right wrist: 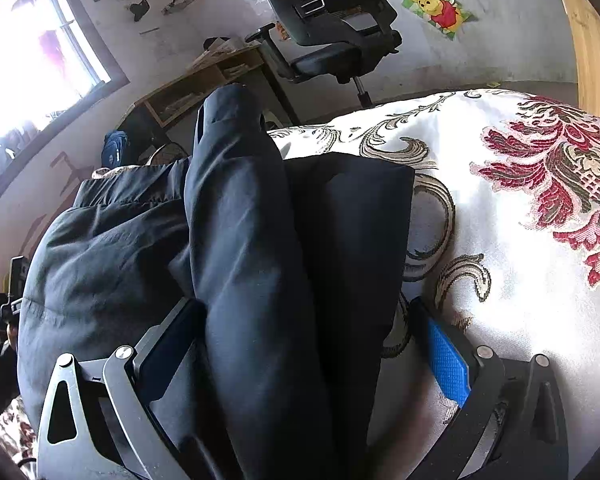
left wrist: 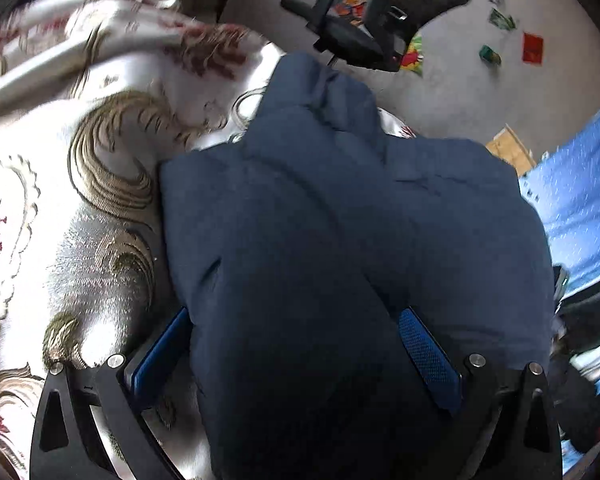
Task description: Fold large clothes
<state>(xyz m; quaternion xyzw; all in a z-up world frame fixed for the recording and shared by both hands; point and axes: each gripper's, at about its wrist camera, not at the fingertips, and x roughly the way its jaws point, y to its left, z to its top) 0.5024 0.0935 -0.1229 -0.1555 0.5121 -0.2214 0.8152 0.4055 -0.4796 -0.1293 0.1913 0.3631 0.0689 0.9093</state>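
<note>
A dark navy padded jacket (left wrist: 340,216) lies bunched on a white floral-patterned bedspread (left wrist: 60,184). My left gripper (left wrist: 296,340) is wide apart, its blue pads on either side of a thick fold of the jacket. In the right wrist view the same jacket (right wrist: 252,240) looks nearly black, with a sleeve-like roll running up the middle. My right gripper (right wrist: 308,332) is also wide apart and straddles that roll and the jacket's edge. I see no pinch on the cloth in either view.
The bedspread (right wrist: 520,280) with red and gold embroidery spreads to the right. A black office chair (right wrist: 332,28) stands beyond the bed, also in the left wrist view (left wrist: 384,20). A wooden desk (right wrist: 204,84), a window (right wrist: 32,64) and blue cloth (left wrist: 580,208) lie around.
</note>
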